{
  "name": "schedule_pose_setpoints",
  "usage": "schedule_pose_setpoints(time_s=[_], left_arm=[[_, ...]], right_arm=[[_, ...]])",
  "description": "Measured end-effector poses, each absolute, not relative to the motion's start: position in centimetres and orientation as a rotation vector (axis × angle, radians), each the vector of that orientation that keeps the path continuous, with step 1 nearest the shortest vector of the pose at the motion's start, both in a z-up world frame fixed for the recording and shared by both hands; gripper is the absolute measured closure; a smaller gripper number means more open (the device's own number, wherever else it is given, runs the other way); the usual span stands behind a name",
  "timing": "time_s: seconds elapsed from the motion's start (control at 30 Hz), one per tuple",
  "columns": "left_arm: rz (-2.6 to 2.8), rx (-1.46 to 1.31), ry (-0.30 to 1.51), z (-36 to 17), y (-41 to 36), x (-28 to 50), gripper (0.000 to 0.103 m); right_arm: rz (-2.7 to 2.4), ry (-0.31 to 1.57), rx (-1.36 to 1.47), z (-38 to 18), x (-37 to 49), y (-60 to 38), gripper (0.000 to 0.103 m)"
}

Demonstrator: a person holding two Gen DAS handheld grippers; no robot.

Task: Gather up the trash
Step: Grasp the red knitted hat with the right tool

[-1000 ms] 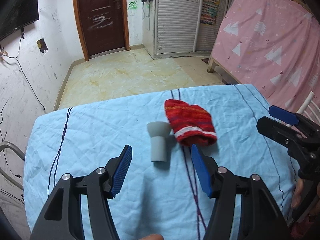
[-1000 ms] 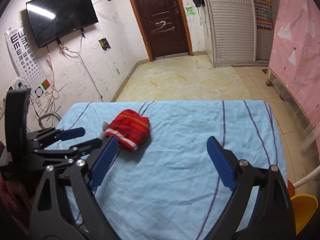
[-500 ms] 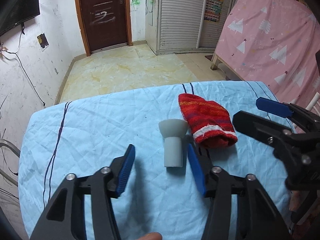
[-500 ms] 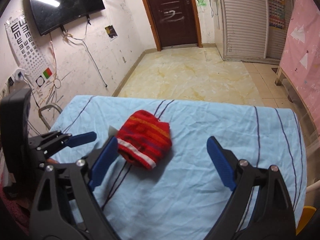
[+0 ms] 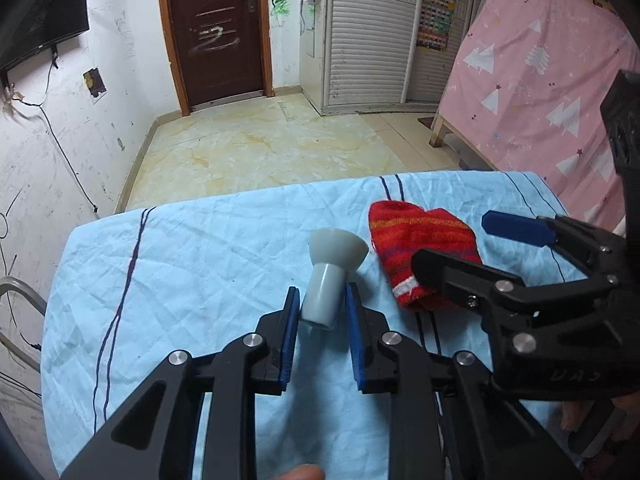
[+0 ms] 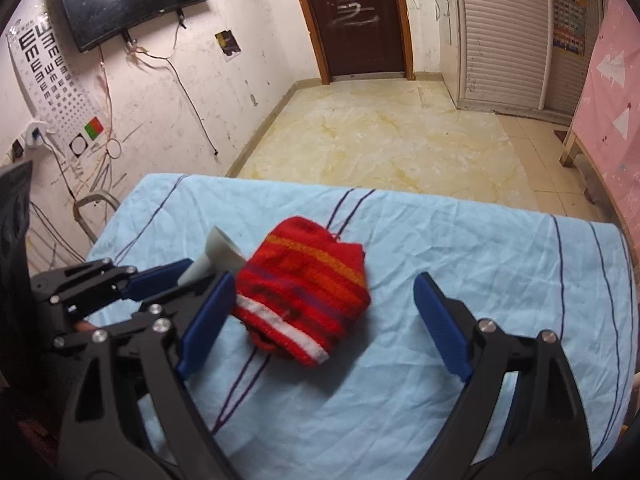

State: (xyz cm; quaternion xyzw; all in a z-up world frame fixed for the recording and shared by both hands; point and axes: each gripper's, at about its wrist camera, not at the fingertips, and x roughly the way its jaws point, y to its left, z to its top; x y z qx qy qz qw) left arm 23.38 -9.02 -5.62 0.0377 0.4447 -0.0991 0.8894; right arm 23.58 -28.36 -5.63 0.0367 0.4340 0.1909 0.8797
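A grey funnel-shaped plastic piece lies on the light blue tablecloth, wide end pointing away. My left gripper is closing on its tube, and both blue pads touch its sides. Just right of it lies a red striped knitted pouch with a white band. My right gripper hangs open over the pouch, a finger on either side and clear of it. In the right wrist view the grey piece pokes out behind the pouch, held in the left gripper.
The cloth-covered table ends at a far edge above a tiled floor. A pink curtain hangs at the right. A metal frame stands by the table's left side. A fingertip shows at the bottom.
The left jaws have narrowed from wide apart to touching the grey piece's tube. The right gripper has come in closer and lower over the red pouch, still open.
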Motion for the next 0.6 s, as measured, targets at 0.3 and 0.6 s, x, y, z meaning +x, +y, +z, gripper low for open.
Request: schedule_pose_setpoints(time_s=[0.3,0.6], left_arm=[[-0.146,0.071,0.931,-5.2,-7.8,23.1,0.089],[-0.134,0.069,0.927,-4.9,-7.5,22.6,0.089]], right_arm=[[0.395,0.941,0.059,-6.4,24.1,-27.4,0.046],[0.360,0.917,0.034,-6.1,23.7,-27.0,0.090]])
